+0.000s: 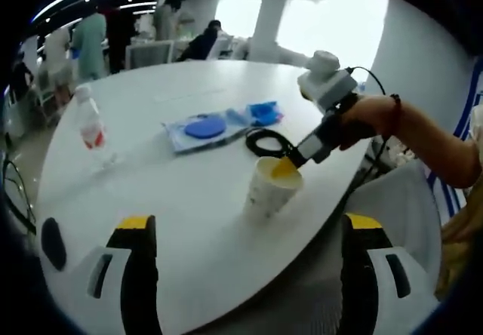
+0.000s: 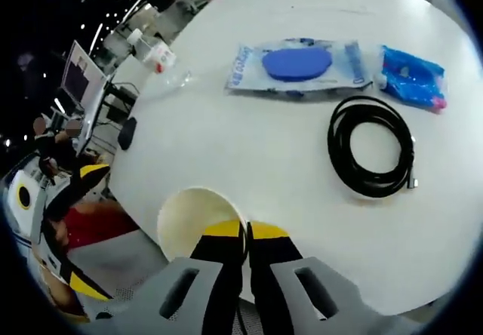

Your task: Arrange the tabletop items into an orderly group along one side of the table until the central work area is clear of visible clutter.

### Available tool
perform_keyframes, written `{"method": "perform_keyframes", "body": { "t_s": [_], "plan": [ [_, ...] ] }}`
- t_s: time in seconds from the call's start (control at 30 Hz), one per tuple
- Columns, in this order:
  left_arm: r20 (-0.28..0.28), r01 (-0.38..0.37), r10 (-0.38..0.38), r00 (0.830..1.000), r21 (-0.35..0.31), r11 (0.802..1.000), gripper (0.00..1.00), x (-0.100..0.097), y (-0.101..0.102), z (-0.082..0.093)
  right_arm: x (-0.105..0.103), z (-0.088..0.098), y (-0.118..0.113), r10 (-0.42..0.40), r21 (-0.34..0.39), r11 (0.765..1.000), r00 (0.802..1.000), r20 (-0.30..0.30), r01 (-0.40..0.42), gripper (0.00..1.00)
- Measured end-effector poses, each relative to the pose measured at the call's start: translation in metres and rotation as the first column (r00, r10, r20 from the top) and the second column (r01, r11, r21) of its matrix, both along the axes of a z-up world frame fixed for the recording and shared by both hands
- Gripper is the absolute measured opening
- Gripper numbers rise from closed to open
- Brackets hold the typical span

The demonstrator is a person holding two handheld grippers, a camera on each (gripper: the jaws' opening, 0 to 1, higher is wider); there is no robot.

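A white paper cup [image 1: 270,190] stands near the table's near edge. My right gripper [image 1: 287,167] comes in from the right, held by a hand, and is shut on the cup's rim. In the right gripper view its yellow-tipped jaws [image 2: 245,231] pinch the rim of the cup [image 2: 195,218], one finger inside and one outside. My left gripper [image 1: 250,225] hangs open and wide over the table edge, nothing between its fingers. Beyond the cup lie a coiled black cable [image 2: 373,147], a flat clear packet with a blue disc [image 2: 297,65] and a small blue packet [image 2: 411,75].
A clear plastic bottle [image 1: 91,127] with a red label stands at the left of the round white table [image 1: 173,192]. A small black oval object [image 1: 53,243] lies near the table's edge. People and desks fill the room behind. A white chair [image 1: 400,199] stands at the right.
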State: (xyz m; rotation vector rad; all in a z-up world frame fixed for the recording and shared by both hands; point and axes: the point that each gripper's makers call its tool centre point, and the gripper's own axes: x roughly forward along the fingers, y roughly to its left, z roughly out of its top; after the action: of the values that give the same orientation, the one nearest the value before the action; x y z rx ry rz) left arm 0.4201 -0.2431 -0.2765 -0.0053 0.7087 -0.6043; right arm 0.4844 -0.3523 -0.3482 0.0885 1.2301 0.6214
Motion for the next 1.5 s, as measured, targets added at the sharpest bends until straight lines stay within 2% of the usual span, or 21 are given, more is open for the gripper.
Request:
{"method": "perform_keyframes", "body": {
  "t_s": [0.37, 0.57, 0.9, 1.17, 1.5],
  "plan": [
    [0.023, -0.014, 0.014, 1.000, 0.009, 1.000, 0.99, 0.001, 0.006, 0.002, 0.023, 0.026, 0.030, 0.085, -0.020, 0.996, 0.995, 0.052, -0.084, 0.01],
    [0.021, -0.019, 0.019, 1.000, 0.011, 1.000, 0.99, 0.002, 0.014, 0.000, 0.039, 0.033, 0.047, 0.141, -0.046, 0.989, 0.987, 0.072, -0.138, 0.01],
    [0.061, 0.002, -0.004, 0.998, 0.031, 1.000, 0.99, 0.007, 0.017, 0.004, 0.069, 0.042, 0.070, 0.185, -0.086, 0.980, 0.978, 0.098, -0.177, 0.01],
    [0.061, 0.022, -0.023, 0.998, 0.020, 1.000, 0.99, 0.011, 0.013, 0.004, 0.094, 0.042, 0.091, 0.216, -0.117, 0.972, 0.971, 0.099, -0.205, 0.01],
    [0.063, 0.028, -0.029, 0.998, 0.019, 0.999, 0.99, 0.019, 0.014, 0.005, 0.130, 0.040, 0.112, 0.204, -0.129, 0.973, 0.975, 0.091, -0.192, 0.01]
  ]
}}
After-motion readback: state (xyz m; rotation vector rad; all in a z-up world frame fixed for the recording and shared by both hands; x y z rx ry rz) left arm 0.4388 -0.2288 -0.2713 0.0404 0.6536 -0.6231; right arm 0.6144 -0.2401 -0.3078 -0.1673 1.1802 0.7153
